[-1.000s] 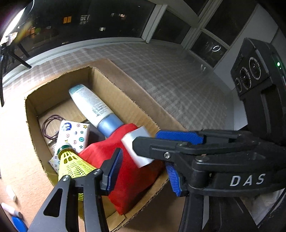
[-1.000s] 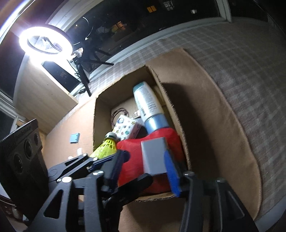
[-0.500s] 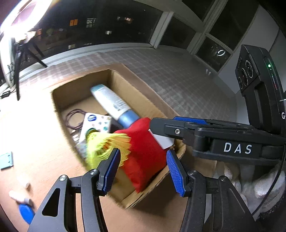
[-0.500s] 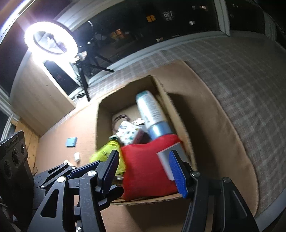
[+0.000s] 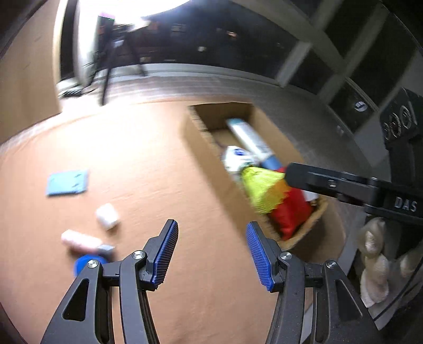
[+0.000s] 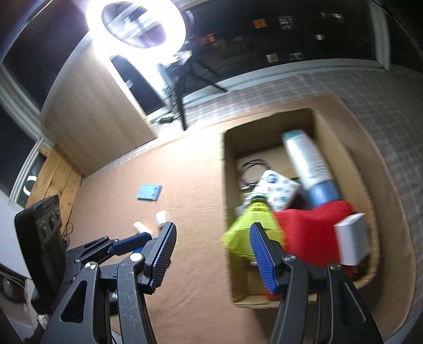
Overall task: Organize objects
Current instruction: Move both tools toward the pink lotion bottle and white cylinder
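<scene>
A cardboard box (image 5: 203, 148) (image 6: 228, 201) on the brown mat holds a white-and-blue bottle (image 5: 251, 143) (image 6: 309, 164), a patterned pouch (image 6: 275, 185), a yellow shuttlecock (image 5: 261, 190) (image 6: 253, 222), a red cloth (image 5: 293, 214) (image 6: 312, 232) and a white block (image 6: 351, 238). My left gripper (image 5: 211, 254) is open and empty over the mat, left of the box. My right gripper (image 6: 211, 254) is open and empty near the box's left wall. On the mat lie a blue card (image 5: 67, 182) (image 6: 149, 191), a white cylinder (image 5: 107, 217) (image 6: 161, 218), a pink tube (image 5: 82, 242) and a blue cap (image 5: 84, 262).
A ring light on a tripod (image 6: 140, 23) stands at the back by a wooden cabinet (image 6: 92, 111). A grey checked cloth (image 6: 383, 105) covers the surface beyond the mat. Dark windows run behind.
Both grippers have pulled back and swung left, away from the box. The shuttlecock has left the left gripper and lies in the box. The white block lies on the red cloth.
</scene>
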A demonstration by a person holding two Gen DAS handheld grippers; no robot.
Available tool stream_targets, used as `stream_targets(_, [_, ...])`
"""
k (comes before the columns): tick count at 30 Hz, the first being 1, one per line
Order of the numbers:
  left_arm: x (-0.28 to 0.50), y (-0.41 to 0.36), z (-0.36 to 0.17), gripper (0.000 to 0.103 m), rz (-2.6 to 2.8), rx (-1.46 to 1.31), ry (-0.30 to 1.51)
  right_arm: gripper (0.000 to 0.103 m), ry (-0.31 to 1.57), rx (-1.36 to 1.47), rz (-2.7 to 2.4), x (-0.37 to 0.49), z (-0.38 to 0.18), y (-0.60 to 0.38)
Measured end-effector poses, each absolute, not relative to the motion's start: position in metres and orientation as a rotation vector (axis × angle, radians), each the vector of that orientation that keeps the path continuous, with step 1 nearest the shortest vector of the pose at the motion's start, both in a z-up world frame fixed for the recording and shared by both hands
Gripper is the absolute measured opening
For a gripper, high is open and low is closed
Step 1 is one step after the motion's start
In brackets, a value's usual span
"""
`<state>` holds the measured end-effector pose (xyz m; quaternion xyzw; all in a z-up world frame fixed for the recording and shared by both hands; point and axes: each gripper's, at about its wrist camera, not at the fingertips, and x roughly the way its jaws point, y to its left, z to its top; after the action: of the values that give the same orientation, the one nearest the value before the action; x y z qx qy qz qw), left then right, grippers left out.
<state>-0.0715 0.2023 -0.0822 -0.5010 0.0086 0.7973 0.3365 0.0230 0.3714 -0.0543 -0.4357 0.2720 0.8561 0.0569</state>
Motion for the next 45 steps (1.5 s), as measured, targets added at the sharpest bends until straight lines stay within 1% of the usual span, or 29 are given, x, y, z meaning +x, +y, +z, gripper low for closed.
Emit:
stream_targets(2, [-0.078,0.181,-0.087,0.058,2.106,-1.331,-0.003,0.054,0.824,-1.355,2.605,0.012,-0.058,0.359])
stream_targets(6, [-0.085,0.148,-0.097,0.063,2.157,-1.368,-0.011,0.054,0.822,-1.403,2.611,-0.002,-0.063,0.341])
stream_targets(10, [-0.093,0.119,-0.108,0.065,2.185,-1.424,-0.027,0.054,0.808,-1.449,2.607,-0.016,-0.070,0.325])
stream_targets(15, [-0.096,0.100,-0.113,0.068,2.234,-1.444,-0.027,0.054,0.725,-1.474,2.606,-0.027,-0.074,0.308])
stream_targets(27, [-0.093,0.096,-0.114,0.069,2.291,-1.428,0.056,0.054,0.700,-1.508,2.569,-0.040,-0.085,0.295])
stream_targets(35, [-0.094,0.108,-0.122,0.070,2.249,-1.434,0.094,0.055,0.700,-1.518,2.552,-0.047,-0.091,0.293])
stream_targets(38, [-0.094,0.116,-0.129,0.073,2.221,-1.444,0.120,0.055,0.708,-1.523,2.541,-0.048,-0.094,0.295])
stream_targets(45, [-0.093,0.127,-0.137,0.074,2.196,-1.454,0.172,0.055,0.726,-1.517,2.523,-0.048,-0.099,0.300])
